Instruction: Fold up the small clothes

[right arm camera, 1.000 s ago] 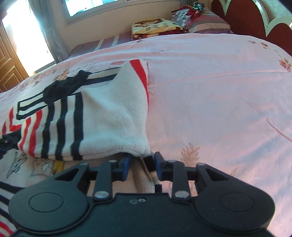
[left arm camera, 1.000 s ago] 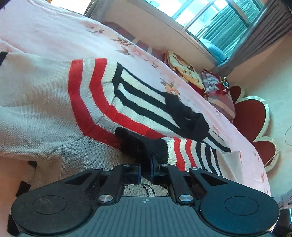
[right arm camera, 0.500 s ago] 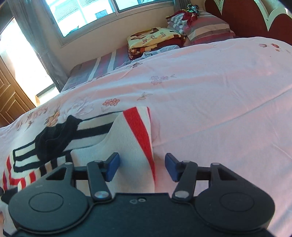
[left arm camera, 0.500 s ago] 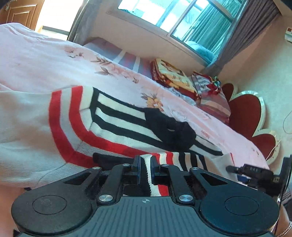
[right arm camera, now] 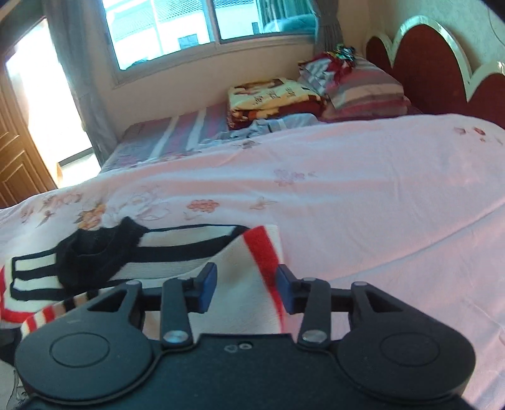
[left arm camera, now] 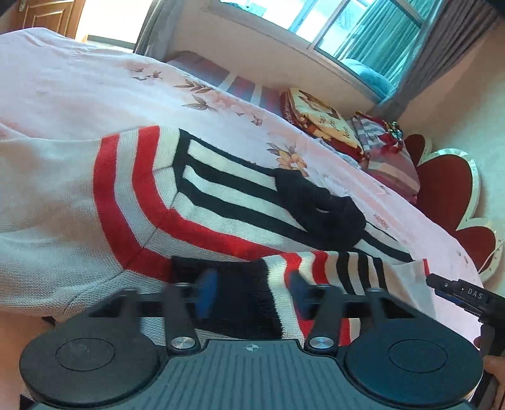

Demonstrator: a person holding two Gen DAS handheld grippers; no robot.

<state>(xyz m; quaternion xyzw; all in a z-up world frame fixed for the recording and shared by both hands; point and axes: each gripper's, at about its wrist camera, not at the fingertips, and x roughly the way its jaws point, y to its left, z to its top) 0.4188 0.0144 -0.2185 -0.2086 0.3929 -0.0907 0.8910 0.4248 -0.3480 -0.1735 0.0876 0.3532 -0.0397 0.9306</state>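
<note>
A small white knit sweater [left arm camera: 63, 202] with red and black stripes and a black collar [left arm camera: 318, 205] lies folded on the pink bed. My left gripper [left arm camera: 249, 293] is open, its blue pads either side of the sleeve's black cuff [left arm camera: 240, 296], which lies on the sweater. My right gripper [right arm camera: 246, 290] is open over the folded white edge with its red stripe [right arm camera: 262, 249]. The sweater [right arm camera: 176, 252] and its collar [right arm camera: 94, 255] show at lower left in the right wrist view. The right gripper's tip [left arm camera: 457, 293] shows at the left wrist view's right edge.
The pink floral bedspread [right arm camera: 363, 195] stretches to the right. Folded blankets [right arm camera: 271, 97] and a striped pillow [right arm camera: 363, 91] lie by the red scalloped headboard [right arm camera: 426, 72]. A window [right arm camera: 176, 28] is behind, a wooden door [right arm camera: 15, 151] at the left.
My left gripper has opened and let go of the sleeve cuff, which now lies on the sweater. My right gripper let go of the folded edge earlier and has drawn back.
</note>
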